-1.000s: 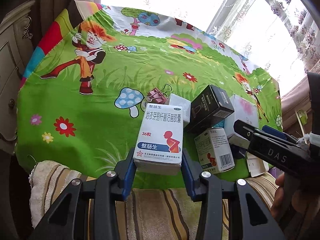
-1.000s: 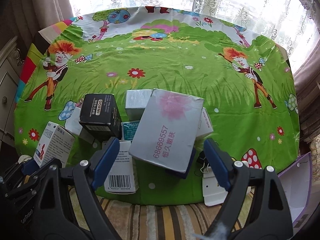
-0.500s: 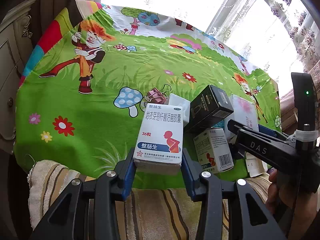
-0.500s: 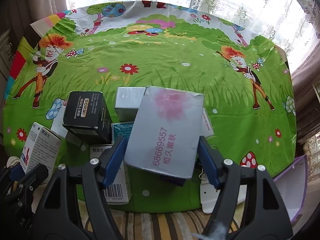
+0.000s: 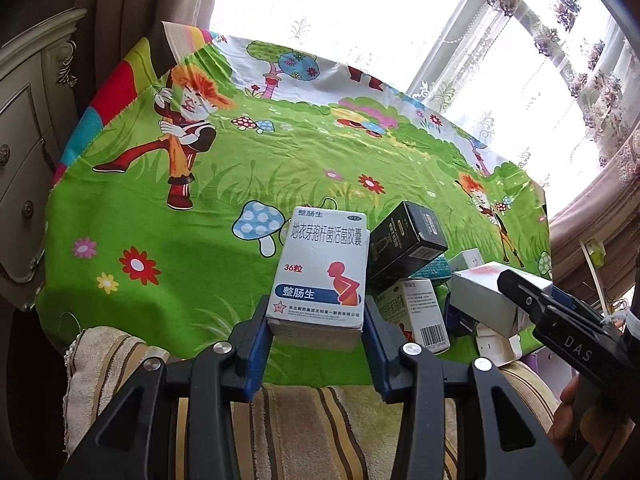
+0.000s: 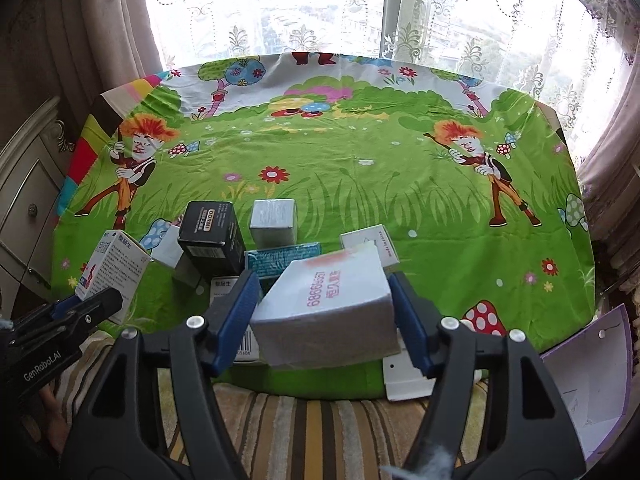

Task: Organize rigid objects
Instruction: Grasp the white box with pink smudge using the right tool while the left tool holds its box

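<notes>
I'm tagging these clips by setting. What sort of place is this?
Most likely a room in a home, perhaps a bedroom. A bright green cartoon-print cloth covers the surface, white lace curtains hang at a sunny window, and a cream carved drawer cabinet stands to one side.

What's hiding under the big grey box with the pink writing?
Under the grey box you can see the edge of a barcoded white box, a teal box behind, and a white card. The rest is covered.

Strong daylight blows out the window (image 6: pixel 320 12); fisheye bends the edges, corners dark, focus sharp throughout.
</notes>
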The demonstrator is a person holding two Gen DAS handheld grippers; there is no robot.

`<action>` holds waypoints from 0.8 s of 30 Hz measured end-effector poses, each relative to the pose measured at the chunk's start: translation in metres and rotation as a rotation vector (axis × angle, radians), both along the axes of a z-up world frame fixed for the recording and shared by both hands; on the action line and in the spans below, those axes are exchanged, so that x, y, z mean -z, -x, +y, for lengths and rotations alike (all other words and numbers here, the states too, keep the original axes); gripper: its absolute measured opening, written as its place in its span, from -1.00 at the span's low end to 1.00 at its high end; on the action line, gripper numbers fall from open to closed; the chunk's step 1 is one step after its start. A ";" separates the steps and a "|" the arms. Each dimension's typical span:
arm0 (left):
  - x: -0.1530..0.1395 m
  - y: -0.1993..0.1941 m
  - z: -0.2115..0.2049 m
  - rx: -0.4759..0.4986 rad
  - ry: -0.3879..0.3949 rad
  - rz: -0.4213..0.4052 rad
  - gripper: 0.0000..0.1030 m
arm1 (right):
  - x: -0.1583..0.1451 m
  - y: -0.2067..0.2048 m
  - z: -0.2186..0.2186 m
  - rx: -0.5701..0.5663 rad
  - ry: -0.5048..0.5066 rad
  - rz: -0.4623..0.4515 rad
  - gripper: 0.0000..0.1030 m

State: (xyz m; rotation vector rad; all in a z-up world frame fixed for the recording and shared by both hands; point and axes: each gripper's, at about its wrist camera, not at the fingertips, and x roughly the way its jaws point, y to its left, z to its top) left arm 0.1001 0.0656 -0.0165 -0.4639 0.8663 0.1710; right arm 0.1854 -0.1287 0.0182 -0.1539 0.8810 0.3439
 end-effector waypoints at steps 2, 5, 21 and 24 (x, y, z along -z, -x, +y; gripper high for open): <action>-0.005 0.003 -0.001 -0.006 -0.007 -0.022 -0.17 | -0.004 0.004 -0.010 0.000 -0.019 0.008 -0.45; -0.012 0.006 -0.005 -0.002 -0.016 -0.050 -0.17 | -0.007 0.011 -0.025 0.008 -0.049 0.008 -0.45; -0.011 0.005 -0.012 0.030 -0.010 -0.049 -0.17 | 0.034 0.018 0.005 -0.210 0.267 0.125 0.71; -0.010 0.004 -0.011 0.031 -0.007 -0.045 -0.17 | 0.053 0.023 0.024 -0.287 0.383 0.148 0.71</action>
